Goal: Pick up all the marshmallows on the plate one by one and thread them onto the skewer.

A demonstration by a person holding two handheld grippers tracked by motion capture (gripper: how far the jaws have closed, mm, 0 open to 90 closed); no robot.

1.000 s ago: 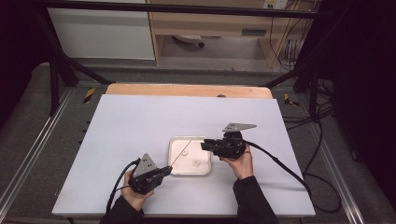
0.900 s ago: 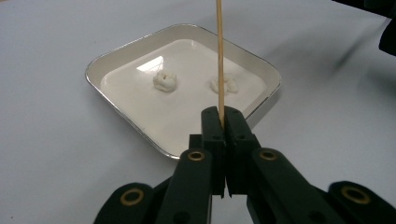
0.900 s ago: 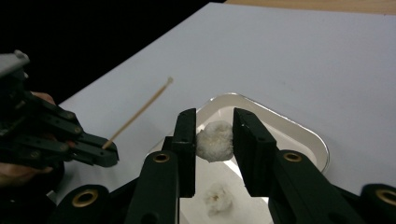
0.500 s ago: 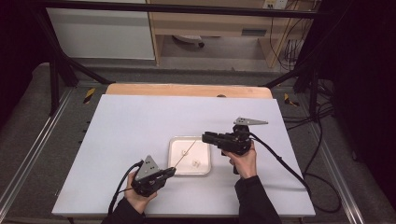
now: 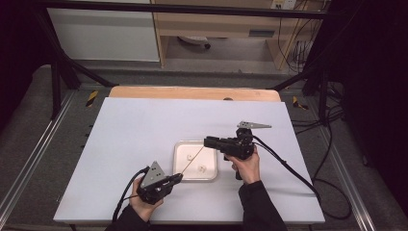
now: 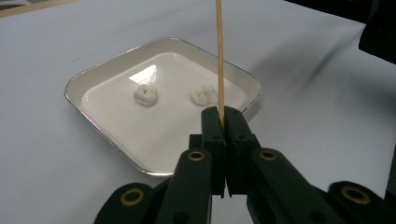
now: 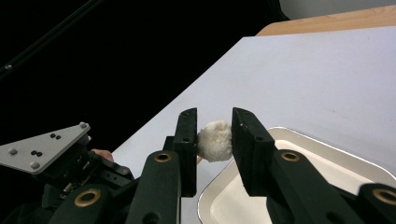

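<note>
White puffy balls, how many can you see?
3: two white balls lie in the tray, one is gripped by the right gripper. None seems hidden.

A white-topped table [image 5: 144,144] carries the scene, its far edge finished with a strip of bare light wood [image 5: 192,93]. Directly on the white surface lies one thing: a shallow, square white tray [image 5: 180,149] with rounded corners and a thin shiny rim, set near the middle of the table, somewhat toward the near edge. Seen in the left gripper view, the tray [image 6: 93,79] sits flat on the tabletop and holds two small white fluffy lumps [image 6: 145,94] side by side on its floor, a little apart from each other. A black cable [image 5: 288,168] trails across the tabletop to the right of the tray, running toward the table's right edge.
</note>
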